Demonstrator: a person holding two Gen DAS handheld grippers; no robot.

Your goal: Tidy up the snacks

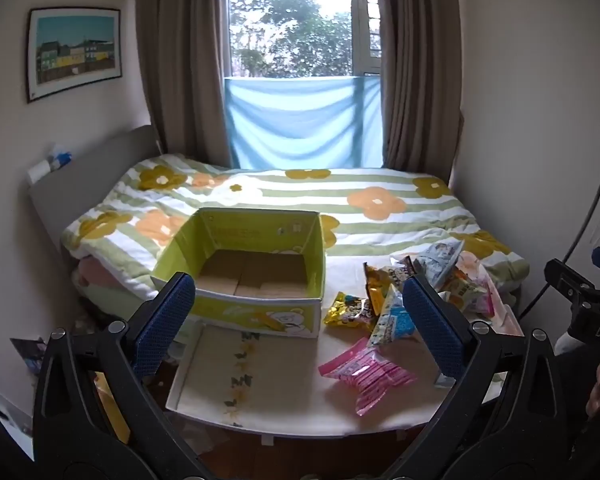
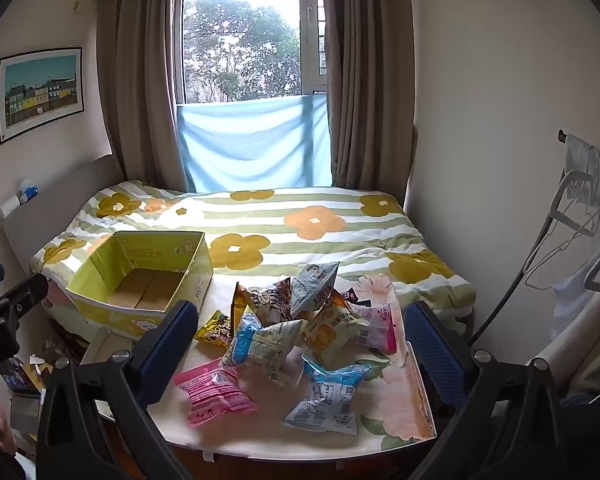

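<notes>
A yellow-green open box (image 1: 244, 264) (image 2: 140, 280) stands empty on the bed's near end. A heap of snack bags (image 2: 300, 320) (image 1: 420, 288) lies to its right on a light cloth. A pink bag (image 2: 214, 394) (image 1: 366, 372) lies nearest, with a blue-white bag (image 2: 328, 396) beside it and a gold bag (image 1: 348, 310) near the box. My left gripper (image 1: 300, 320) is open and empty, held above the box's front edge. My right gripper (image 2: 304, 356) is open and empty, above the heap.
A flowered quilt (image 1: 300, 200) covers the bed behind. A flat box flap (image 1: 220, 368) lies in front of the box. Clutter lies on the floor at the left (image 2: 24, 376). A clothes rack (image 2: 580, 240) stands at the right. The window and curtains are behind.
</notes>
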